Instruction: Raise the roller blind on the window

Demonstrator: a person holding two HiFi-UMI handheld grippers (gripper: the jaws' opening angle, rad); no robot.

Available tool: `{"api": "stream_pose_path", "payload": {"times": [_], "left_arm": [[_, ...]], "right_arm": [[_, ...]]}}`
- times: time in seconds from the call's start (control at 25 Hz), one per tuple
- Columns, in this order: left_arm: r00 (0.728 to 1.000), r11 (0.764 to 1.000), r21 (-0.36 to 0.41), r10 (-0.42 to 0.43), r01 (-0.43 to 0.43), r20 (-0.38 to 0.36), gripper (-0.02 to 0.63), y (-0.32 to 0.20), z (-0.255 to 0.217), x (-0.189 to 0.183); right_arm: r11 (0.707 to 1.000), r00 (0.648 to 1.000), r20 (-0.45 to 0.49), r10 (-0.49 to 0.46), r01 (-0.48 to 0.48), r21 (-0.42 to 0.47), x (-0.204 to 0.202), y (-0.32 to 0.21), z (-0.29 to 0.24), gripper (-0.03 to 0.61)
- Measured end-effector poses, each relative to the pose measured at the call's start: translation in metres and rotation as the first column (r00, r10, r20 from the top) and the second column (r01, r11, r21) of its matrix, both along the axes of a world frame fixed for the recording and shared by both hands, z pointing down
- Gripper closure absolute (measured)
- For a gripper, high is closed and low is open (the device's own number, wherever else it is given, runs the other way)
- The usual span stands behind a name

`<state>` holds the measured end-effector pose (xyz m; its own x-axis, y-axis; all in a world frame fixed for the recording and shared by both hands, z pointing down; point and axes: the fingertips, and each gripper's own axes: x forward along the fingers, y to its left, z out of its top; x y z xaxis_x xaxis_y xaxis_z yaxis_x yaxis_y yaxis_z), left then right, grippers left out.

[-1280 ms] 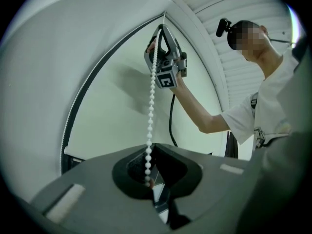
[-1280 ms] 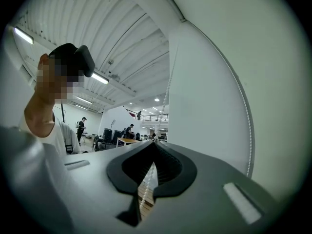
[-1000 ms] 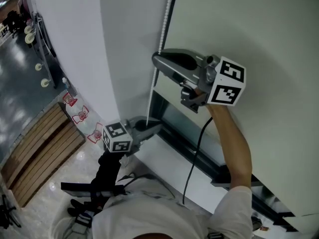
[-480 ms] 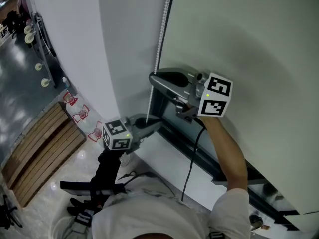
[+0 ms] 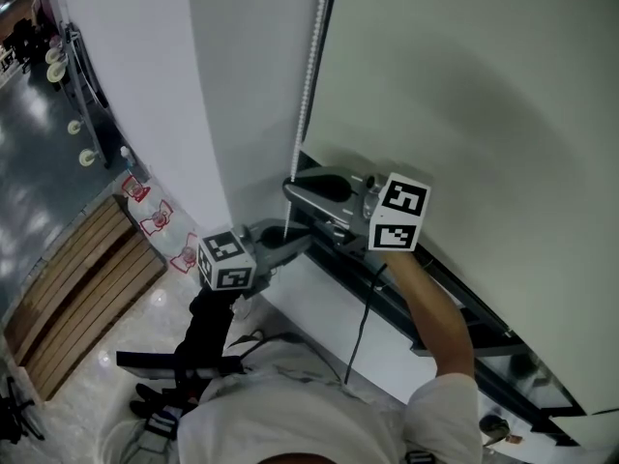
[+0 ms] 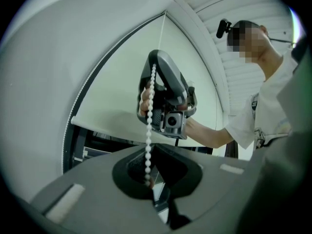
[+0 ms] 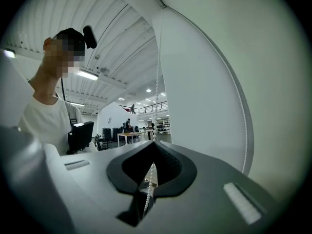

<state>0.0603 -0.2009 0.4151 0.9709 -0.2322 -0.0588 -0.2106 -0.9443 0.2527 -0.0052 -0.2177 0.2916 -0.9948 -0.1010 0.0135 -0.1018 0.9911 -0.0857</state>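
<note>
Bead chain (image 5: 308, 85), vertical beside roller blind (image 5: 464, 85): right gripper (image 5: 289, 188) clamped on it above, left gripper (image 5: 304, 243) clamped on it directly below.

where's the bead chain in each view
Head view: the bead chain drops from top centre to the right gripper.
Left gripper view: centre, running down into the left gripper's jaws.
Right gripper view: low centre, clamped in the jaws.
Shared landmark: the pale roller blind.
</note>
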Motion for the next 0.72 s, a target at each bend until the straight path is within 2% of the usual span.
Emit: {"api": "stream_pose_path", "payload": {"times": [0.24, 0.4, 0.56, 0.6, 0.64, 0.72], "left_arm": [[1.000, 1.000, -0.011, -0.008, 0.008, 0.006, 0.615, 0.000, 0.007, -0.002], [1.000, 1.000, -0.016, -0.009, 0.009, 0.000, 0.615, -0.001, 0.006, -0.001], [1.000, 1.000, -0.006, -0.013, 0.013, -0.013, 0.615, -0.002, 0.001, -0.002], [1.000, 1.000, -0.006, -0.012, 0.012, -0.015, 0.615, -0.002, 0.001, -0.002], [1.000, 1.000, -0.006, -0.012, 0.012, -0.017, 0.615, -0.001, 0.001, -0.003], [1.000, 1.000, -0.004, -0.013, 0.013, -0.018, 0.615, -0.002, 0.001, -0.002]], "right_arm": [[0.998, 0.996, -0.086, 0.003, -0.007, -0.055, -0.003, 0.005, 0.057, 0.574], [0.997, 0.997, -0.074, 0.006, -0.012, -0.078, 0.003, 0.004, 0.061, 0.574], [0.998, 0.997, -0.050, 0.056, -0.058, -0.032, 0.008, -0.006, 0.054, 0.565], [0.998, 0.997, -0.045, 0.063, -0.064, -0.022, 0.008, -0.008, 0.051, 0.526], [0.998, 0.998, -0.032, 0.062, -0.062, -0.022, 0.009, -0.010, 0.045, 0.455], [0.998, 0.998, 0.023, 0.050, -0.050, -0.027, 0.010, -0.016, 0.020, 0.417]]}}
